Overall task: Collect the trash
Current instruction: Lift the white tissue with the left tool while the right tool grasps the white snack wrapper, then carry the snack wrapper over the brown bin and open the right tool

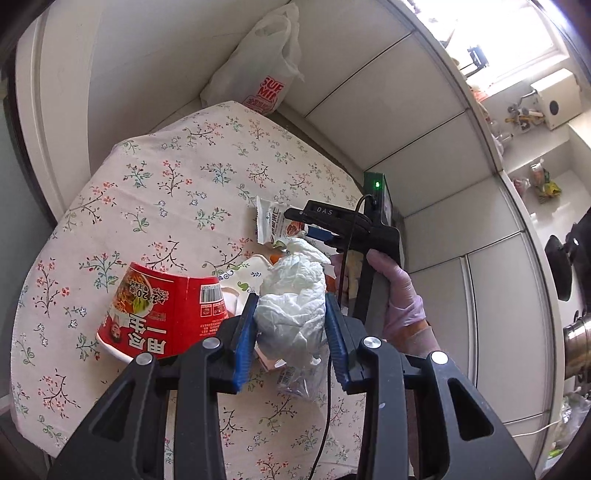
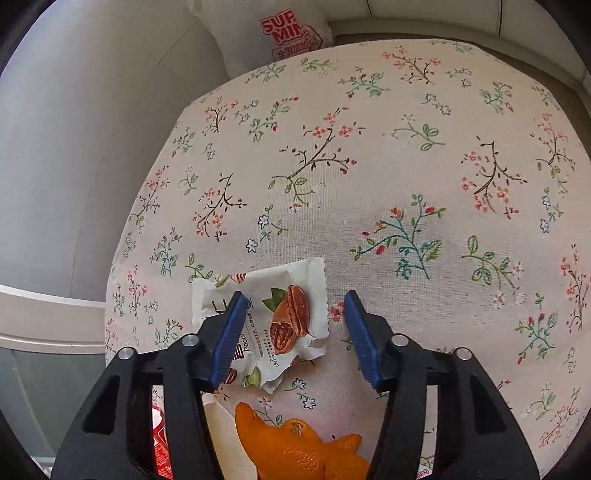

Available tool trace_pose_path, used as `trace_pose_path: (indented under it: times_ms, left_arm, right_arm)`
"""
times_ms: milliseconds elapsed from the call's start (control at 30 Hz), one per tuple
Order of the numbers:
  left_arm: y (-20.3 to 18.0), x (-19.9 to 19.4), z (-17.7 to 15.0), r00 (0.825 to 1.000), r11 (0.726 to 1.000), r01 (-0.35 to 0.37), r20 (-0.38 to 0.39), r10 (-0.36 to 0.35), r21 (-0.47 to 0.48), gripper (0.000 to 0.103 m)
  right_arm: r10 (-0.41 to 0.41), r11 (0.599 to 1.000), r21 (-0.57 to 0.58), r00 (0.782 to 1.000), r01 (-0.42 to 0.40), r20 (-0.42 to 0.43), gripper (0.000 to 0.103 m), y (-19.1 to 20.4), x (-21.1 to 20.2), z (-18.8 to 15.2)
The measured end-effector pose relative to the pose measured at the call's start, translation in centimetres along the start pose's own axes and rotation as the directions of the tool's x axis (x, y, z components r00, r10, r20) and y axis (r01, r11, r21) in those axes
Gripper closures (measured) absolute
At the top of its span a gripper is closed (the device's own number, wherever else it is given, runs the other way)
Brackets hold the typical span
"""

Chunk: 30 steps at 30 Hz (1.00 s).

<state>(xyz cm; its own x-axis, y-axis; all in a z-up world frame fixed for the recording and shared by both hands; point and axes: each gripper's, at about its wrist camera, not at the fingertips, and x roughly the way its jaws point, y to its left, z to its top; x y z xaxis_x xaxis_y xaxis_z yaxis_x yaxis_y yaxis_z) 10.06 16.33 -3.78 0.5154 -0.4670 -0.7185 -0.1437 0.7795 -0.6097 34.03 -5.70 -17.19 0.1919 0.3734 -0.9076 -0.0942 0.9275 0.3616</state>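
Observation:
My left gripper (image 1: pixel 291 306) is shut on a crumpled white tissue (image 1: pixel 295 291) and holds it just above the floral tablecloth (image 1: pixel 166 184). A red instant-noodle cup (image 1: pixel 162 314) lies on its side to the left of it. A white pecan snack wrapper (image 2: pixel 273 325) lies flat on the cloth. My right gripper (image 2: pixel 295 299) is open over the wrapper, its left finger above the wrapper. The right gripper also shows in the left wrist view (image 1: pixel 314 225), over the same wrapper (image 1: pixel 273 225). Orange peel (image 2: pixel 295 446) lies just under the right gripper.
A white plastic shopping bag (image 1: pixel 266 62) with red print stands at the table's far corner against the wall; it also shows in the right wrist view (image 2: pixel 280 33). A patterned paper cup (image 1: pixel 243 277) lies behind the tissue. White cabinets (image 1: pixel 424 147) run along the table's right side.

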Motion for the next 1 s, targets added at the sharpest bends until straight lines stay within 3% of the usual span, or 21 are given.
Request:
trace_pose_path:
  times_ms: [33, 67, 167, 400, 733, 1000]
  left_arm:
    - [0.2, -0.1, 0.0, 1.0, 1.0, -0.004, 0.0, 0.004, -0.004, 0.067]
    - [0.4, -0.1, 0.0, 1.0, 1.0, -0.007, -0.001, 0.007, -0.01, 0.067]
    - [0.8, -0.1, 0.0, 1.0, 1.0, 0.0, -0.011, 0.0, -0.028, 0.067]
    - [0.3, -0.7, -0.2, 1.0, 1.0, 0.005, 0.006, -0.005, -0.014, 0.067]
    - [-1.5, -1.6, -1.4, 1.0, 0.999, 0.0, 0.028, -0.002, 0.051, 0.067]
    - [-2.7, -0.9, -2.7, 1.0, 0.996, 0.005, -0.001, -0.005, 0.087, 0.067]
  right_arm:
    - [-0.004, 1.0, -0.002, 1.0, 0.004, 0.011, 0.068, 0.1, 0.0, -0.1]
    - [-0.001, 1.0, 0.003, 1.0, 0.001, -0.005, 0.092, 0.2, 0.2, -0.1]
    - [0.002, 0.999, 0.036, 1.0, -0.002, -0.001, 0.093, 0.1, -0.2, -0.5]
    - [-0.05, 0.999, -0.012, 0.997, 0.05, 0.064, 0.096, 1.8, -2.5, -1.7]
    - [-0.079, 0.996, -0.034, 0.978, 0.087, 0.194, 0.098, 2.8, -10.5, -5.2]
    - [-0.087, 0.995, -0.01, 0.931, 0.097, 0.356, 0.098, -0.3, -19.8, -11.8]
